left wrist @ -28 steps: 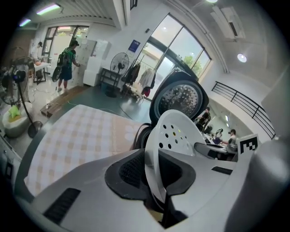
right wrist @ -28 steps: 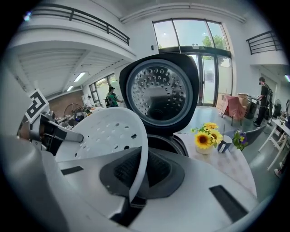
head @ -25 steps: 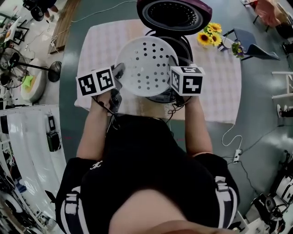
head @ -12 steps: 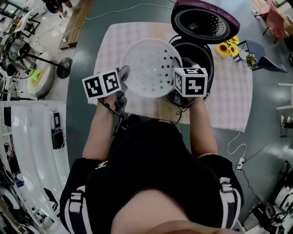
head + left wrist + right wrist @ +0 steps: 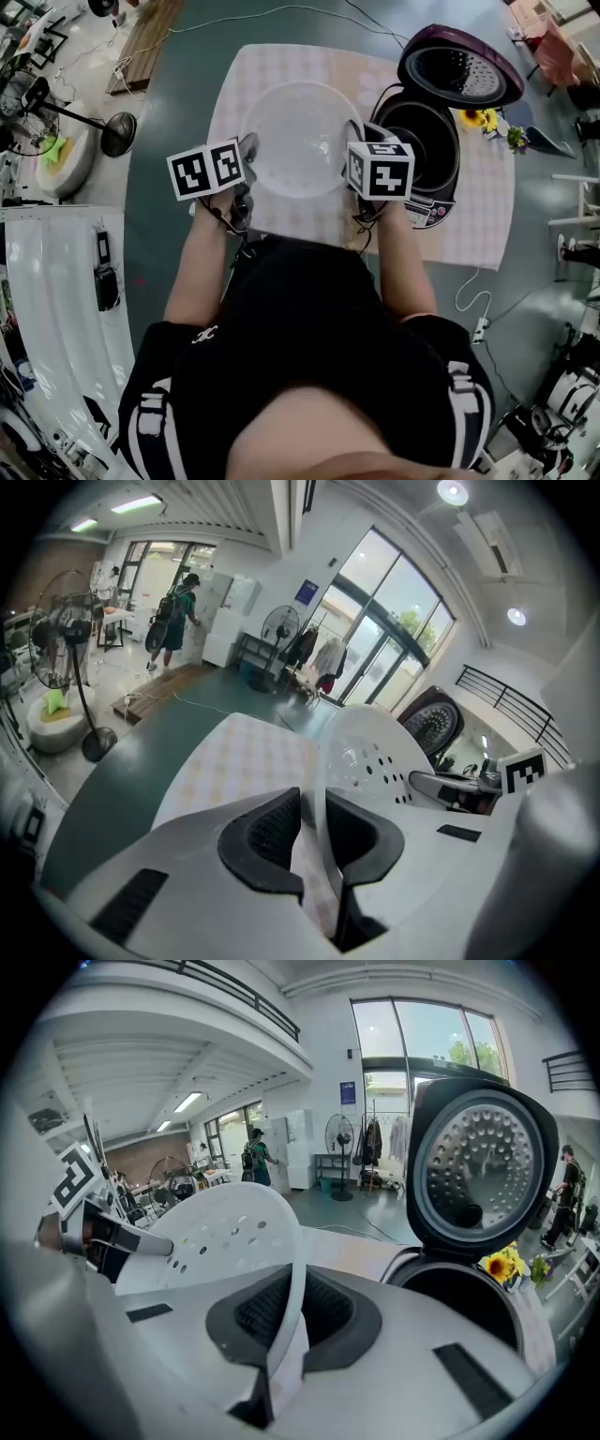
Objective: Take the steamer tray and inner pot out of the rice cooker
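The steamer tray [image 5: 298, 131] is held above the tablecloth [image 5: 281, 66], beside the open rice cooker [image 5: 424, 141]. Its rim is pinched on opposite sides by the left gripper [image 5: 314, 829] and the right gripper [image 5: 289, 1312], probably so that tipping is avoided.

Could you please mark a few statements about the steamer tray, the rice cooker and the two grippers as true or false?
1. The left gripper and the right gripper are each shut on the rim of the steamer tray. True.
2. The lid of the rice cooker is closed. False: it stands open, tipped back.
3. The steamer tray sits inside the rice cooker. False: it is held over the checked tablecloth, beside the cooker.
4. Sunflowers stand next to the rice cooker. True.
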Demonstrator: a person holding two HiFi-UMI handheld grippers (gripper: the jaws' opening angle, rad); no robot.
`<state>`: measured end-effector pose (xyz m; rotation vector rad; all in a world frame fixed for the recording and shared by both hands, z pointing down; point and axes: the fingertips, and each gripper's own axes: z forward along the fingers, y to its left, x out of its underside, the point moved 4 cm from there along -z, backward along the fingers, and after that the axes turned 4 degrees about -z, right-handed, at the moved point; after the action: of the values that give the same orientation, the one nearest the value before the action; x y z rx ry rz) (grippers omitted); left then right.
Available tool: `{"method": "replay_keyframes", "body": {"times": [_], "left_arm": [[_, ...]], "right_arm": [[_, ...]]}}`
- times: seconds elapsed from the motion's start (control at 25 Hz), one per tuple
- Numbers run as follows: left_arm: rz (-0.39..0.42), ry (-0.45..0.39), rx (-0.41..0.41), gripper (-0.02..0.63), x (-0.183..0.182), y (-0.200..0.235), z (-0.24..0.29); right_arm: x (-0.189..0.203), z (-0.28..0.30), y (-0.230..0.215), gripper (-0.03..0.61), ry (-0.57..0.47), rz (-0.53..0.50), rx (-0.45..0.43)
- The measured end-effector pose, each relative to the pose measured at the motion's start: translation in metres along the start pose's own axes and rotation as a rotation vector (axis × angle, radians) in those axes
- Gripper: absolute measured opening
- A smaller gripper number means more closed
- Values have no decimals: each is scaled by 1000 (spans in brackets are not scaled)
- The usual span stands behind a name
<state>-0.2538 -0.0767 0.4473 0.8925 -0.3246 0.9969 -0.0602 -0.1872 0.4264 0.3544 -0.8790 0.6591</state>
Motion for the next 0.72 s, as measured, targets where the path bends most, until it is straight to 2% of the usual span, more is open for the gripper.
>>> {"method": "replay_keyframes", "body": {"times": [0.32, 0.48, 0.72], "left_arm": [[-7, 50, -15, 48, -23, 67, 12], [20, 103, -29, 47, -25, 83, 31], [59, 149, -34, 43, -31, 128, 46]], "right_arm": [[-8, 59, 40, 12, 45, 22, -10], [-1, 82, 41, 12, 64, 59, -3], [12, 117, 68, 12, 88, 116, 33]]}}
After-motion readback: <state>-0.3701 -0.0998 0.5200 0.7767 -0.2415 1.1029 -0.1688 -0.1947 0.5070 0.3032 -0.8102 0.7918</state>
